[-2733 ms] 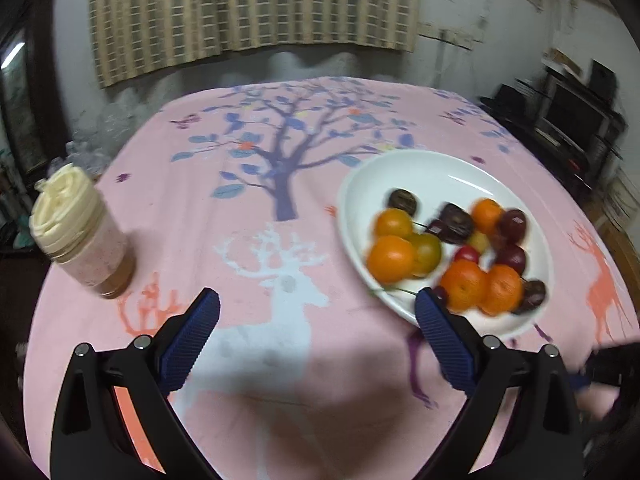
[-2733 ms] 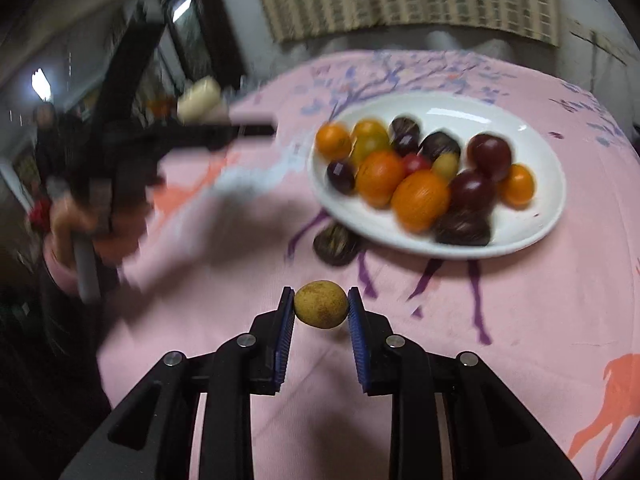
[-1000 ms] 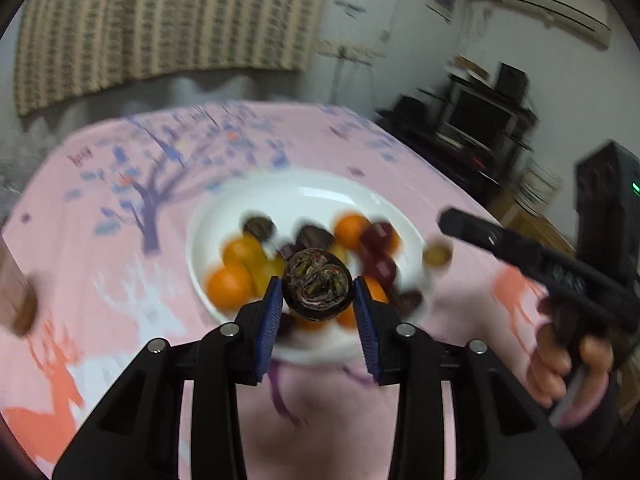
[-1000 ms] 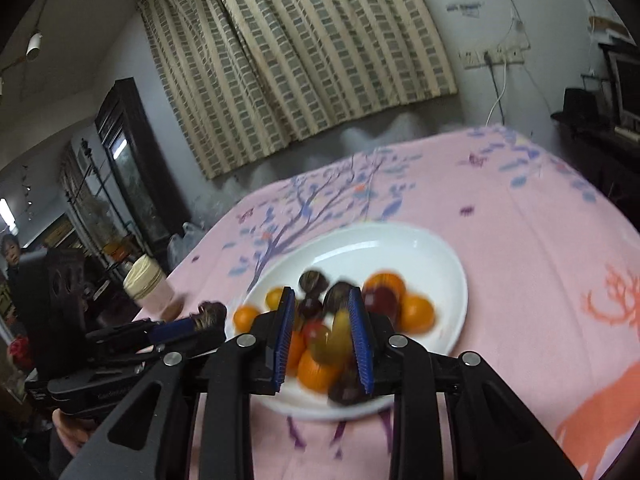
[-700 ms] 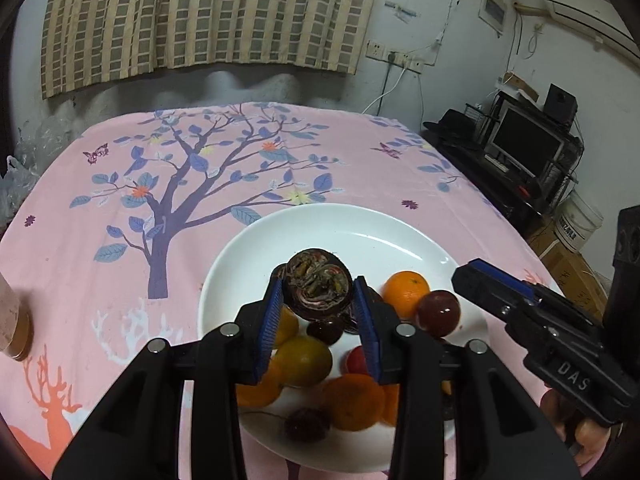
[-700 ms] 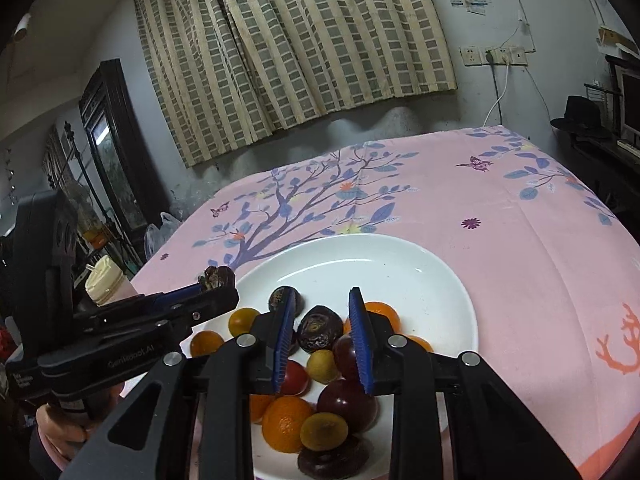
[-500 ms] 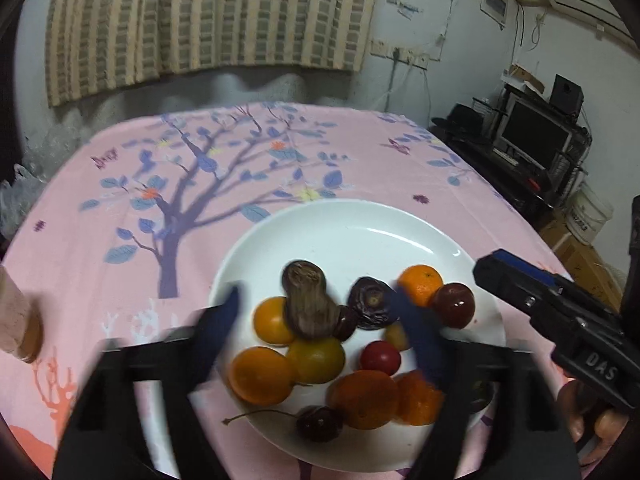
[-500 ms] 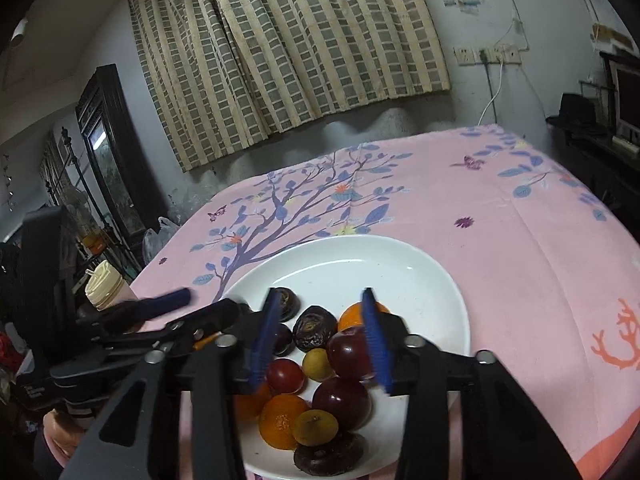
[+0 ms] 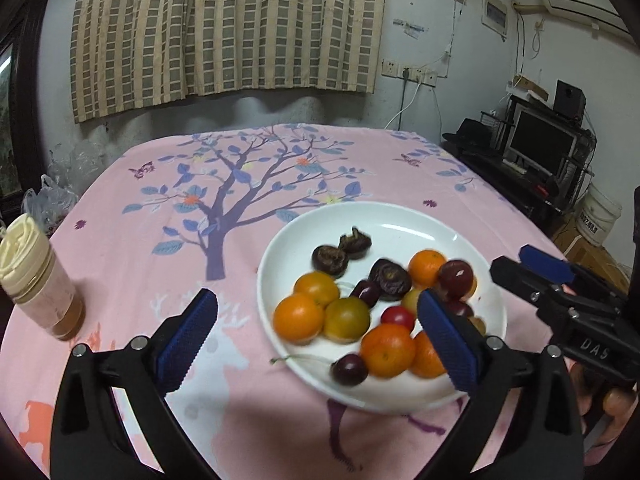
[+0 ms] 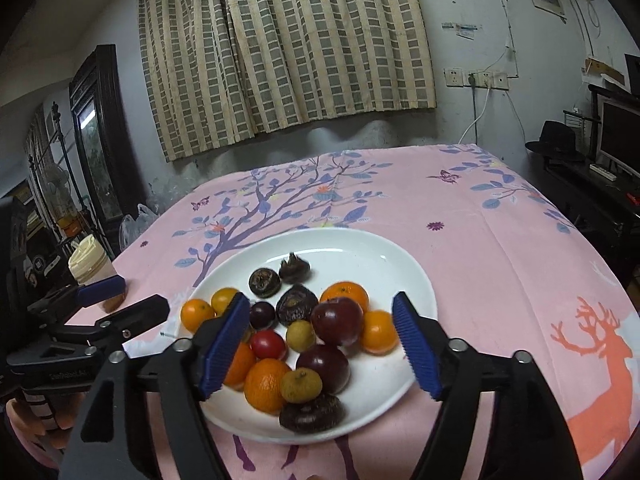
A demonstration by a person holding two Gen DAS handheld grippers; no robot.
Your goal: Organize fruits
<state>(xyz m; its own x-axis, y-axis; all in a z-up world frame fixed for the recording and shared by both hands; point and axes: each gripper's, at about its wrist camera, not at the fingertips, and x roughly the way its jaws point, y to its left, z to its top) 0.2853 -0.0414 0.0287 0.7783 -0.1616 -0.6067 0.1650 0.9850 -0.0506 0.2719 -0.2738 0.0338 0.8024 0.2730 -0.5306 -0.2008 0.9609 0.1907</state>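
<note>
step: looks like we've just dropped off the last two pieces, so this is the release end of a placing step. All the fruits [image 10: 304,332] we can see are piled on the white plate [image 10: 416,276], nothing loose on the cloth.
left gripper [image 9: 316,336]: jaws have just been opening and are spread as wide as they go, nothing between them. The dark wrinkly fruit [image 9: 354,243] lies at the far side of the plate, clear of the pads.
right gripper [image 10: 318,344]: jaws have just been opening too, spread with nothing pinched. The small yellow fruit [image 10: 301,385] sits in the near part of the pile.
next move: our guess is we back both grippers up and off the plate, then check the counter [image 9: 120,248] for strays. If none, the job is pretty much done.
around: jar with a cream lid [image 9: 38,276] on the left of the counter, well apart from the plate. Checked curtain [image 9: 224,28] on the far wall, monitor [image 9: 540,144] off to the right.
in the way: mostly each other. Both grippers hang over the same plate from either side, and the round fruits could roll if a finger clips the pile.
</note>
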